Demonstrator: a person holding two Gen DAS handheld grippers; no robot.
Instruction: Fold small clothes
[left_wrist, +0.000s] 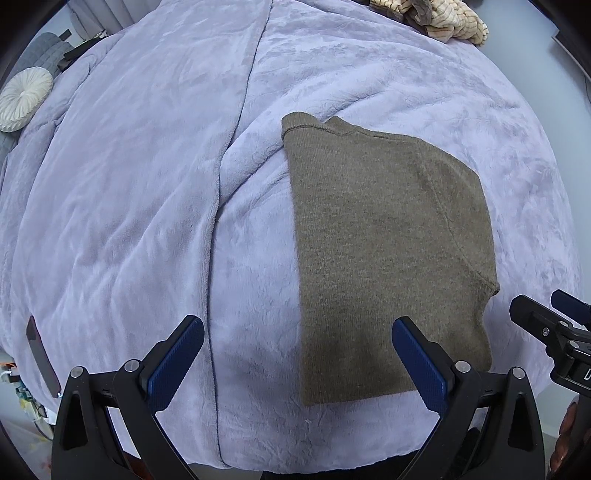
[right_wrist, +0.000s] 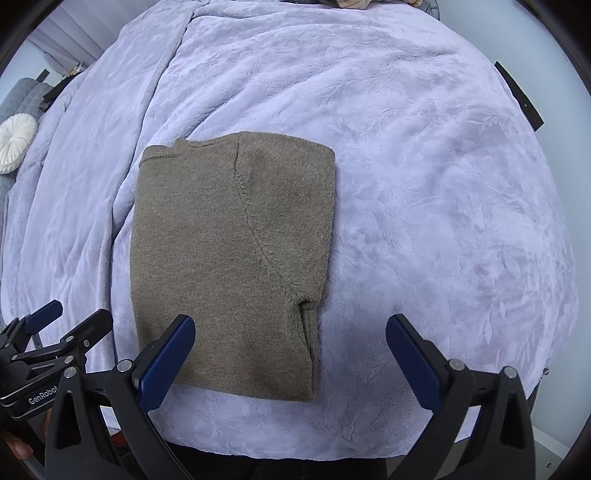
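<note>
An olive-brown knit garment (left_wrist: 384, 251) lies folded into a tall rectangle on the lilac fleece blanket (left_wrist: 129, 184); it also shows in the right wrist view as the garment (right_wrist: 229, 258), with a sleeve seam curving across it. My left gripper (left_wrist: 295, 332) hovers open over the garment's near left corner, nothing between its blue pads. My right gripper (right_wrist: 291, 328) is open too, over the garment's near right corner. Each gripper appears at the edge of the other's view: the right gripper (left_wrist: 546, 314) and the left gripper (right_wrist: 66, 317).
A pile of striped beige clothes (left_wrist: 436, 18) lies at the bed's far edge. A round white cushion (left_wrist: 24, 98) and grey quilted item (left_wrist: 44, 48) sit far left. A dark flat phone-like object (left_wrist: 42, 358) rests near the blanket's left edge. A blanket seam (left_wrist: 221, 184) runs lengthwise.
</note>
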